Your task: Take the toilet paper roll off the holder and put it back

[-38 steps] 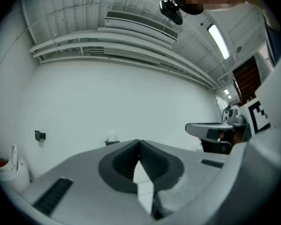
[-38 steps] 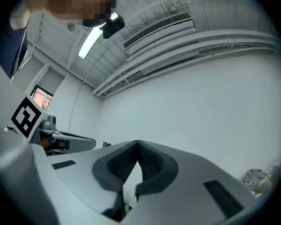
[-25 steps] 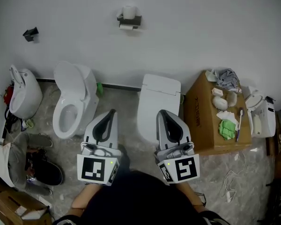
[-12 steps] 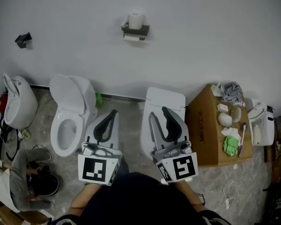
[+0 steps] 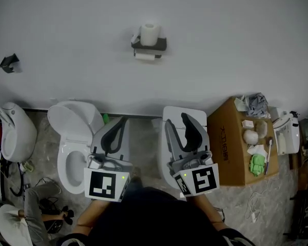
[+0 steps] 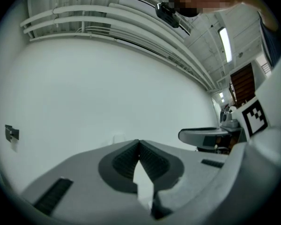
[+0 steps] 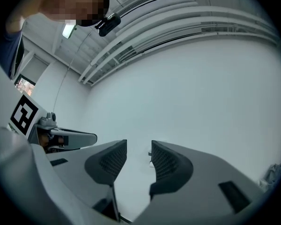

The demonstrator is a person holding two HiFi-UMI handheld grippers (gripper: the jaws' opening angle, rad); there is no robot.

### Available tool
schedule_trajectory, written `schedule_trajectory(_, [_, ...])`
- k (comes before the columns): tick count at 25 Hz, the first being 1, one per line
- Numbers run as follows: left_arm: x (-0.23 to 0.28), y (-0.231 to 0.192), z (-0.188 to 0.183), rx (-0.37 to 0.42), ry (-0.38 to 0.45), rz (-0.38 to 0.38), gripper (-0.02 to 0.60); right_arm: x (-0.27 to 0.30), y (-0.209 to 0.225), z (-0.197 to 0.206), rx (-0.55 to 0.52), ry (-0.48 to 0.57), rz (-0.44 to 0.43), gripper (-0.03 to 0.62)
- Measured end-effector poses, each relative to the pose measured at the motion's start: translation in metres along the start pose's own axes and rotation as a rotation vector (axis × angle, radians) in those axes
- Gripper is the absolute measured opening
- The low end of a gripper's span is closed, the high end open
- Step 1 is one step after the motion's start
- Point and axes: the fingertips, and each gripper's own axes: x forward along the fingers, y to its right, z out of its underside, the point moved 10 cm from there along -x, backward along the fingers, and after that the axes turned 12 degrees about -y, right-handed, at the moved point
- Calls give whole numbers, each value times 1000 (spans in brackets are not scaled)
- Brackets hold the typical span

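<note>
A white toilet paper roll (image 5: pixel 149 34) stands upright on top of a dark wall holder (image 5: pixel 149 45), high on the white wall, with a second paper piece under the shelf. Both grippers hang well short of it, over the toilets. My left gripper (image 5: pixel 122 121) is shut, its tips touching, with nothing held; the same shows in the left gripper view (image 6: pixel 139 142). My right gripper (image 5: pixel 176 119) is open and has just been opening; nothing lies between its jaws (image 7: pixel 139 146). The holder shows only faintly between those jaws.
Below the wall stand an open toilet (image 5: pixel 74 147), a closed one (image 5: pixel 182 118) and a white fixture (image 5: pixel 13 131) at the left. A cardboard box (image 5: pixel 233 152) with rags and a toothbrush sits at the right. A small dark bracket (image 5: pixel 8 63) is on the wall.
Both grippers have come closer to the wall, and the holder and roll look larger in the head view. The right gripper's jaws have parted from shut to open. The left stays shut.
</note>
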Motion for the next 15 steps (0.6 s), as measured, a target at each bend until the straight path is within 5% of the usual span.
schedule_trajectory(15, [63, -61, 6, 23, 13, 56, 0, 71, 14, 2, 21, -15, 85, 158])
